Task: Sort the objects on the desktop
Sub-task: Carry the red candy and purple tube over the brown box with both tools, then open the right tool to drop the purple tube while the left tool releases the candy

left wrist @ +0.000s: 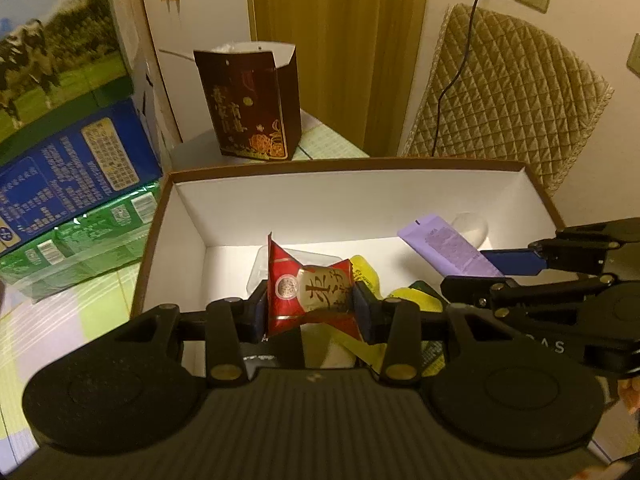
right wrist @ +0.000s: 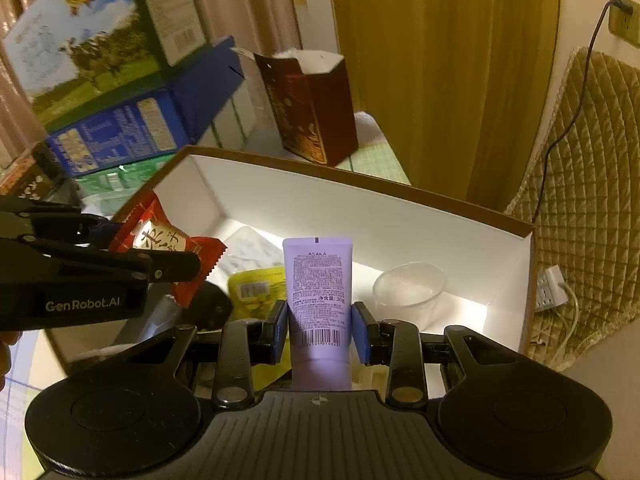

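The left gripper [left wrist: 312, 304] has its blue-padded fingers [left wrist: 365, 307] pinched in on a red snack packet [left wrist: 310, 290], taking it across the puffy gold-printed middle so the crimped ends flare out on both sides. It hangs above the near part of the white-lined box [left wrist: 360, 196]. The packet looks very light and crinkly; I judge the film slick and the contents crushable, so a grip on the firm centre, as now, seems safer than one on the floppy ends.

The right gripper [right wrist: 320, 332] has its fingers [right wrist: 360, 332] narrowed around the lower body of a lilac tube [right wrist: 319, 280], just above the barcode. The left pad seems to touch, but a thin gap shows beside the right one, so I cannot tell whether it is truly clamped. The tube stands with its flat crimped end pointing away over the box. It should be light, soft-walled and smooth (too hard a squeeze would dent it), and its thicker cap end is the steadier place to hold.

Below, inside the box, lie a yellow sachet [right wrist: 256, 292], a clear plastic cup [right wrist: 408, 290] and a clear tray [right wrist: 252, 252]. Behind the box, on the bench, stands an open dark-red paper bag [left wrist: 252, 104], with stacked cartons [left wrist: 72, 160] to the left.
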### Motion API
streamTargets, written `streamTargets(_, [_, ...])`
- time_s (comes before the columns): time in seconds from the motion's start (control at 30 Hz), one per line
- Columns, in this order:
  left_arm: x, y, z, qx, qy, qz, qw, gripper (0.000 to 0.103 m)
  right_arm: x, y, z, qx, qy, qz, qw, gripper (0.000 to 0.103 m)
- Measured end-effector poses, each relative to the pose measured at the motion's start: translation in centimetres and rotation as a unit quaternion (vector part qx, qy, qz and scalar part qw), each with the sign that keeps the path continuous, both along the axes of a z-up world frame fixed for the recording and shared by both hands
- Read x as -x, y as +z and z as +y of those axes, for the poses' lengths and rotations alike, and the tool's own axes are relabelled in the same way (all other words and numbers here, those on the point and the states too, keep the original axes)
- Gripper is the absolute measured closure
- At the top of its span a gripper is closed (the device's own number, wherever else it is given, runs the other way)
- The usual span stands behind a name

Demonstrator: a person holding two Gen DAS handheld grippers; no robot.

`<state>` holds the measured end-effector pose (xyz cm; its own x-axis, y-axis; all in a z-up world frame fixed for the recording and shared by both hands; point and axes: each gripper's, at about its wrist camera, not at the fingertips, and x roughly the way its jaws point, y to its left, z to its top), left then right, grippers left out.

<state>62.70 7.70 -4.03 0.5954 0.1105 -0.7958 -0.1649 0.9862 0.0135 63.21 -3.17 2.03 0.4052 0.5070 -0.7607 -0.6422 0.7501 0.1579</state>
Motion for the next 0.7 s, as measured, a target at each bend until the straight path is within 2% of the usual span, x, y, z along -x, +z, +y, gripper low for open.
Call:
streamTargets(0.27, [-2.2,-2.6,0.6,0.003,-0.002,0.025,0.9997,0.066,-1.5,-1.1,0.9,0.017,-0.011,0.006,1.0,0.072])
streamTargets(0.57, [-3.0,-3.5,0.7,0.007,-0.005,0.032,0.9995,0.066,-2.0,-1.7,2.5,0.054,-0.003,-0.031,0.998,0.072])
streamTargets(0.7, [-3.0,-3.5,0.7,0.007,-0.005,0.033,0.9994,0.066,-2.0,-1.6,2.6,0.053,0.004,-0.047,0.997,0.072])
